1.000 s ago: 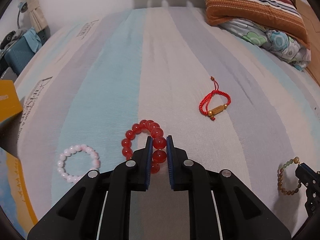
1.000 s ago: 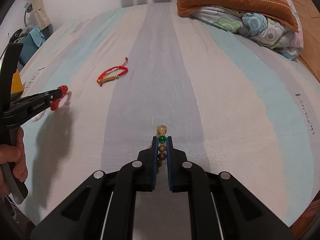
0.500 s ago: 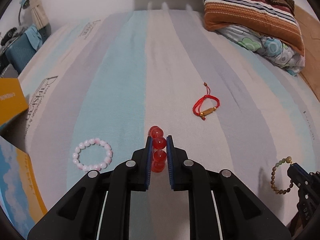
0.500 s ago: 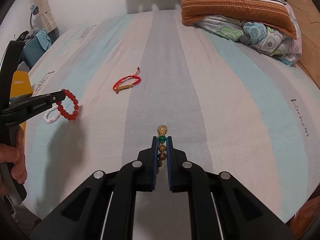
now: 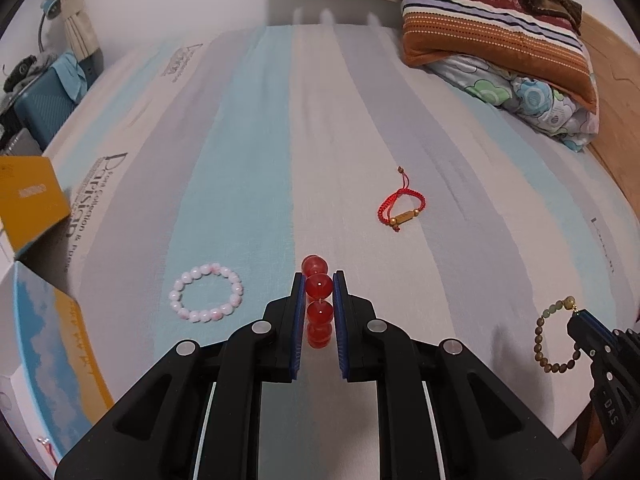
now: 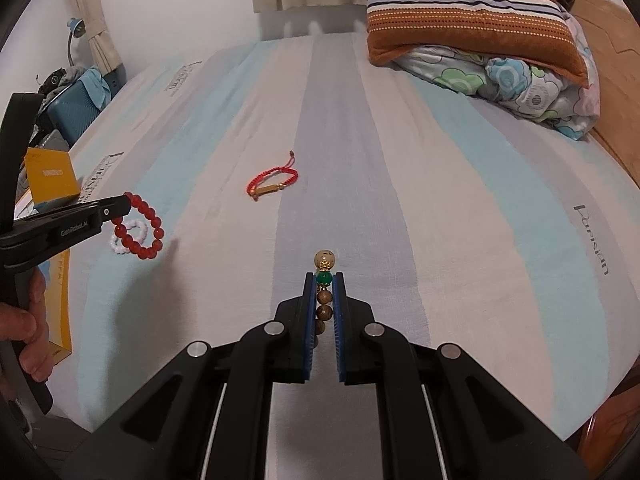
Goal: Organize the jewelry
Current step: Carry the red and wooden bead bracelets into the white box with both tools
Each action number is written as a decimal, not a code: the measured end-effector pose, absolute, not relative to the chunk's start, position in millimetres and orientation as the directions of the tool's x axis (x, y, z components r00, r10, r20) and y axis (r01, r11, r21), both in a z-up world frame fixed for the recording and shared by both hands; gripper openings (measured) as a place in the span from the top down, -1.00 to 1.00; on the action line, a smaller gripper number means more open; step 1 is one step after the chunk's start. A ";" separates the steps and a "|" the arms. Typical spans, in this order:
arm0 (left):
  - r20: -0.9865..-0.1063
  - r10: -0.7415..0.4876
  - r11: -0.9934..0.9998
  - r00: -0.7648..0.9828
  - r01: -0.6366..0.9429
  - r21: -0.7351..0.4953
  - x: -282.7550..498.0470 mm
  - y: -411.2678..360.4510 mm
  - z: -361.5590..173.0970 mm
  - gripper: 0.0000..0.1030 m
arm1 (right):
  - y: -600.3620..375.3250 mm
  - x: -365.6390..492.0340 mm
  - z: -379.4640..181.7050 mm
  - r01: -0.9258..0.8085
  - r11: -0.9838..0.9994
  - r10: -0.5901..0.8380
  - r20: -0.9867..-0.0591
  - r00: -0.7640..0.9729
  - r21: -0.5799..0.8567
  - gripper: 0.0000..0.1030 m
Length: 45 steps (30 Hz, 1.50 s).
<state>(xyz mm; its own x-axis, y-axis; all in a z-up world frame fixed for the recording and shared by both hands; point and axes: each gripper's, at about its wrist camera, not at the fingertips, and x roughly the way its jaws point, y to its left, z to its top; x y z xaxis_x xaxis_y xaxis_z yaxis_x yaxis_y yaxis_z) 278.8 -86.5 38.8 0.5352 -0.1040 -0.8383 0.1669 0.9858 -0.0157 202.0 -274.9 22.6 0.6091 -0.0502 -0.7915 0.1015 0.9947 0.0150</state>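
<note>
My left gripper is shut on a red bead bracelet and holds it above the striped bed; it also hangs from the left gripper in the right wrist view. My right gripper is shut on a brown wooden bead bracelet with a green bead and a gold bead; the left wrist view shows it hanging at the far right. A pink-white bead bracelet lies on the bed left of the left gripper. A red cord bracelet with a gold tube lies further out.
Yellow and blue boxes stand at the bed's left edge. A striped pillow and a floral quilt lie at the far right. A wooden headboard borders the right side. A blue case stands beside the bed.
Both grippers have risen and pulled back from the bed. The red bead bracelet and the wooden bead bracelet have come up off the sheet and now hang from the shut grippers.
</note>
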 end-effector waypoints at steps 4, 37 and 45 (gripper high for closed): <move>-0.831 -0.099 0.986 0.547 0.165 -0.009 271.6 -79.8 52.3 0.75 | -264.5 198.7 34.2 0.090 0.996 -0.043 -0.781 0.623 0.016 0.86; -0.787 -0.032 0.999 0.616 0.055 0.003 181.2 70.1 156.2 0.75 | -142.4 185.9 105.0 -0.062 0.998 0.019 -0.730 0.683 -0.032 0.86; -0.783 0.047 0.999 0.621 -0.037 0.031 156.6 133.8 155.7 0.75 | -87.5 186.1 113.5 -0.135 0.990 0.064 -0.724 0.687 -0.040 0.86</move>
<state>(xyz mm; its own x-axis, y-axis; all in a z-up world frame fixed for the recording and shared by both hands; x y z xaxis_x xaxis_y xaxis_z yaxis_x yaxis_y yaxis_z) 156.6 133.8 155.7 0.6208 0.0475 -0.7825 -0.0373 0.9988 0.0310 186.1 -87.5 113.5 0.6866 0.0639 -0.7243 -0.1348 0.9900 -0.0405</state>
